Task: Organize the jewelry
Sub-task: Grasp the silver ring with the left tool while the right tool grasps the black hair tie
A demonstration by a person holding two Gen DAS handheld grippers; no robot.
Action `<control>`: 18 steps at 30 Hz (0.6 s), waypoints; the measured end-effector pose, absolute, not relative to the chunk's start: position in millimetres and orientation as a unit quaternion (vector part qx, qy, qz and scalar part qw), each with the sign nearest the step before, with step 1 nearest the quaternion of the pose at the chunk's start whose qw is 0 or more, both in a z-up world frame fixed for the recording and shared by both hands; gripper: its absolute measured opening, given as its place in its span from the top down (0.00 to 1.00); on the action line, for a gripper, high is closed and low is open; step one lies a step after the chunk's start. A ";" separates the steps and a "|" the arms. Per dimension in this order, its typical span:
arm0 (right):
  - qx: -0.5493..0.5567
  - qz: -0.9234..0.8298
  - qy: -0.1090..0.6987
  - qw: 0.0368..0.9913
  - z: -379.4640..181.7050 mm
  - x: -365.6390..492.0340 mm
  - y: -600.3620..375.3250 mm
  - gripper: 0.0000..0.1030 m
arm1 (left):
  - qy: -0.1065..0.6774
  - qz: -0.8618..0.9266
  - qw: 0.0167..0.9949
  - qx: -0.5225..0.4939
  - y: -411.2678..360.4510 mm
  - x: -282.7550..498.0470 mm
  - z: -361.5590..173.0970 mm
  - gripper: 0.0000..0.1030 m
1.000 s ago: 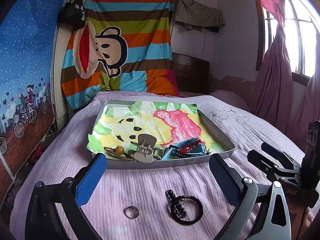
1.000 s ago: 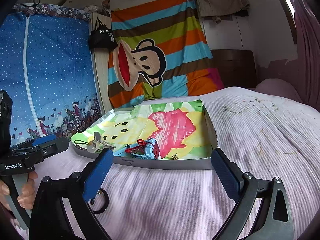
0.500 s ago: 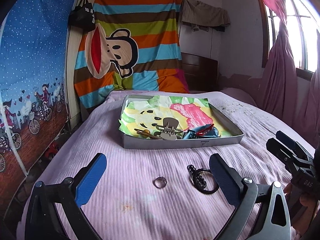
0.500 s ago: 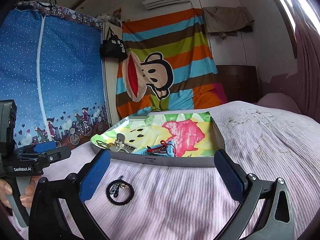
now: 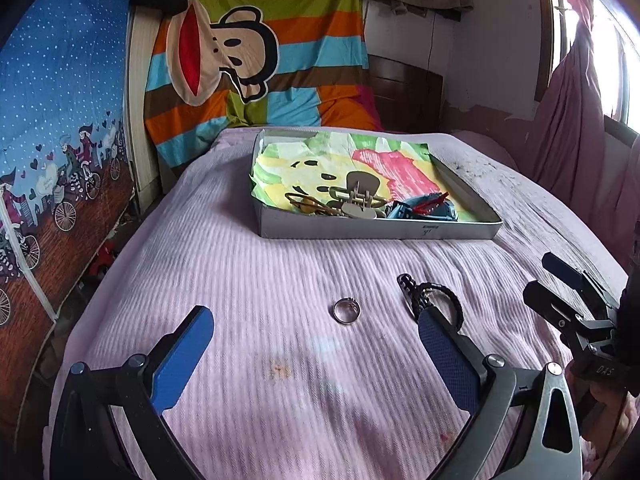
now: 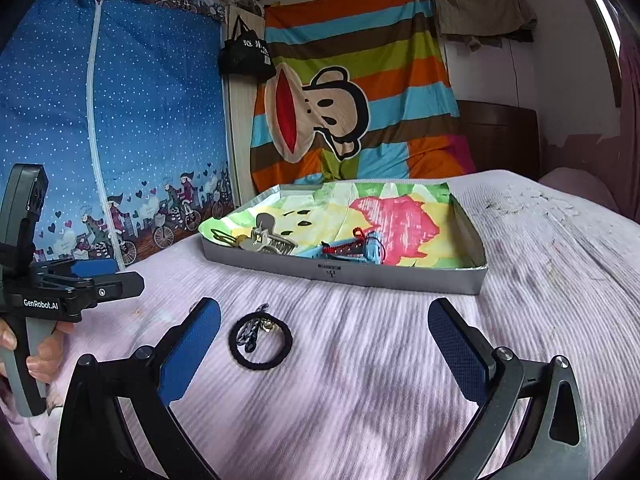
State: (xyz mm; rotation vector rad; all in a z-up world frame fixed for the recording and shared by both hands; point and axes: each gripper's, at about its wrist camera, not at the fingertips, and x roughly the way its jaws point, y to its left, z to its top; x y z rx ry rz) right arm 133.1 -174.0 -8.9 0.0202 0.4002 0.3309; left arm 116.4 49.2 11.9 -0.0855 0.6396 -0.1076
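Bedroom w/ a striped cartoon-monkey blanket [image 5: 256, 60] hanging at the top of the frame and a pink ribbed bedsheet [image 5: 240, 280] filling the lower half. Vs. 1 s ago, both cams are sitting further back and higher: the shallow grey tray lined w/ colourful paper [image 5: 360, 232] was close up at mid-frame, now it's sitting upper-centre, and more sheet is showing in front of it. Judging by that, both hands are pulling back from the tray and lining up on the loose pieces, so the next pickup seems to be starting.

Still lying outside the tray: a small silver ring [image 5: 347, 311] at centre of the left view, and a black elastic hair tie w/ a beaded charm [image 6: 260, 338] just right of it, partly behind the left tool's right finger. In the tray's near edge: a beige claw hair clip [image 5: 358, 196] and a blue-and-red bundle [image 5: 424, 210].

Left gripper [image 5: 316, 344] is hovering low over the sheet, tongs spread wide, nothing betw. them, ring lying just ahead. Right gripper [image 6: 324, 340] is likewise spread and empty, hair tie sitting near its left finger.
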 end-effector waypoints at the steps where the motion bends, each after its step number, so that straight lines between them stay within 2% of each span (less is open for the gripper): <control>1: 0.013 0.165 0.206 0.965 -12.3 136.0 -174.1 0.02 | 0.318 -0.056 0.946 -0.040 48.1 117.9 9.8 0.04; 2: 0.016 0.167 0.212 0.963 -15.0 138.3 -174.7 0.05 | 0.322 -0.060 0.944 -0.038 46.8 118.8 7.5 0.08; 5: 0.019 0.173 0.229 0.958 -21.7 145.5 -174.9 0.25 | 0.336 -0.070 0.939 -0.032 43.1 121.9 1.5 0.17; 7: 0.018 0.176 0.243 0.954 -26.7 151.1 -173.5 0.29 | 0.345 -0.079 0.935 -0.031 40.8 124.2 -1.5 0.23; 9: 0.012 0.181 0.254 0.950 -30.6 154.9 -168.3 0.39 | 0.351 -0.086 0.932 -0.032 39.7 127.6 -3.6 0.28; 11: 0.000 0.185 0.265 0.946 -34.2 157.6 -162.4 0.44 | 0.359 -0.091 0.928 -0.034 38.4 132.1 -6.3 0.35; 18: -0.028 0.203 0.294 0.934 -42.9 166.8 -145.4 0.63 | 0.379 -0.097 0.920 -0.035 33.4 149.4 -15.6 0.49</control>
